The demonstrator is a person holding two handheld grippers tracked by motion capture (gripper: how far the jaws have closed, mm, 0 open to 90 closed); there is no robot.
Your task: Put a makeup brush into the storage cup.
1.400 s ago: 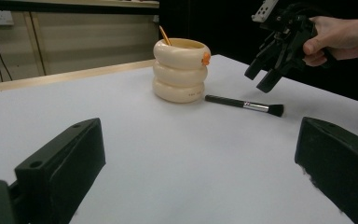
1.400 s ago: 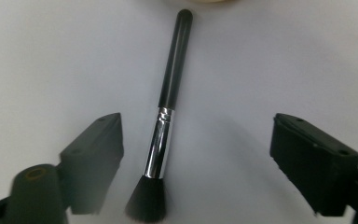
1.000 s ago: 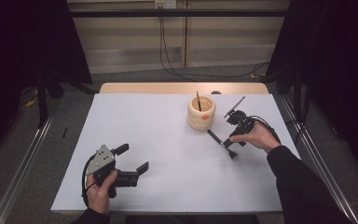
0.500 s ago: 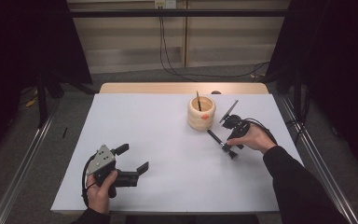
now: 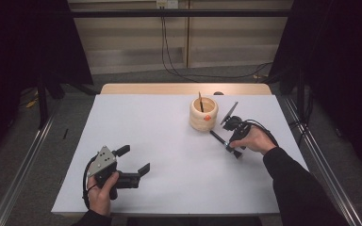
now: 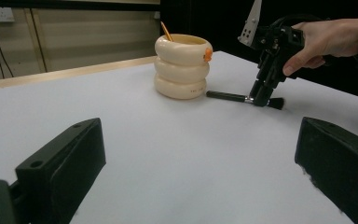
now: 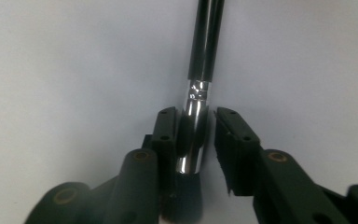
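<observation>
At the left, the left gripper (image 5: pixel 131 160) rests on the white table (image 5: pixel 169 188) with its jaws wide apart, holding nothing. Right of centre stands a cream ringed holder (image 5: pixel 203 113) (a thin stick leans inside). Just beside it lies a black makeup brush (image 7: pixel 200 88). The right gripper (image 7: pixel 196 154) straddles its silver ferrule, jaws having just been closing; one pad seems to touch, the other perhaps not yet. Next: finish clamping, then lift. Earlier these jaws stood wider.
</observation>
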